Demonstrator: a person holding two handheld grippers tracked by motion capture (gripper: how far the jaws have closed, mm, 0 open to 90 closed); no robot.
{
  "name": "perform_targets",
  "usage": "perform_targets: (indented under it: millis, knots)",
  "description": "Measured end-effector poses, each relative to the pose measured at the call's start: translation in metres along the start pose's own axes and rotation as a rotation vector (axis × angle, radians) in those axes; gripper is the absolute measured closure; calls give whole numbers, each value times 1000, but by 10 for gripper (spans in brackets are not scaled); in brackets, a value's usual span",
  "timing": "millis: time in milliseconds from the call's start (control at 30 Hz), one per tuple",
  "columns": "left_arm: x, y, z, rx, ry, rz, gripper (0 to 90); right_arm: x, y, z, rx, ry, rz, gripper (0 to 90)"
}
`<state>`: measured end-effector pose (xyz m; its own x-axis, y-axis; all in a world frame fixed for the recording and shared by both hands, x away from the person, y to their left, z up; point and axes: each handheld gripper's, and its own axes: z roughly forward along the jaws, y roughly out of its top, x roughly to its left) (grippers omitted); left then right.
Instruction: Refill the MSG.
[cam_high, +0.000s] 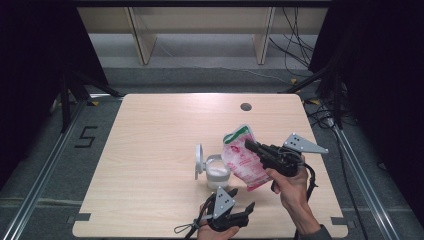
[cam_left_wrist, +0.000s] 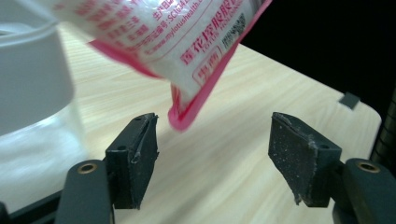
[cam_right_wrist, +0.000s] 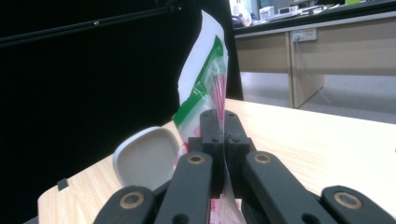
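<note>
Low in the frame, left claw (cam_high: 239, 214) is hanging released, jaws apart. Right claw (cam_high: 251, 146) is clenching the pink pouch (cam_high: 243, 159) at centre, tilting above the open white jar (cam_high: 218, 172). Granules risk spilling onto the worktop (cam_high: 150, 150).

Light wooden table (cam_high: 150, 150), open white-lidded jar (cam_high: 216, 172) standing on it

Lab recording bay — pale wood counter (cam_high: 150, 150) ringed by black curtains (cam_high: 35, 60), metal floor rails (cam_high: 47, 165), loose cables (cam_high: 295, 45) — office desks (cam_right_wrist: 317, 51) beyond.
</note>
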<state>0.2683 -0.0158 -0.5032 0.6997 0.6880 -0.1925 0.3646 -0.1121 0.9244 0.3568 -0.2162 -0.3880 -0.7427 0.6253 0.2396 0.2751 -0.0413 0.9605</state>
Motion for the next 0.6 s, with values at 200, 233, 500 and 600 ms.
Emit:
perform_targets:
  millis: [200,233,500,600]
  knots:
    - [9,-4,-21,9,34,16,325,-10,-11,-12,6,-23,44,900]
    - [9,-6,-24,13,49,-5,325,-14,-14,-14,6,-28,18,900]
    - [18,-8,-38,18,74,4,328,-30,-31,-51,-3,-63,65,900]
    - [23,-8,-43,19,81,29,328,-34,-36,-66,-13,-79,70,900]
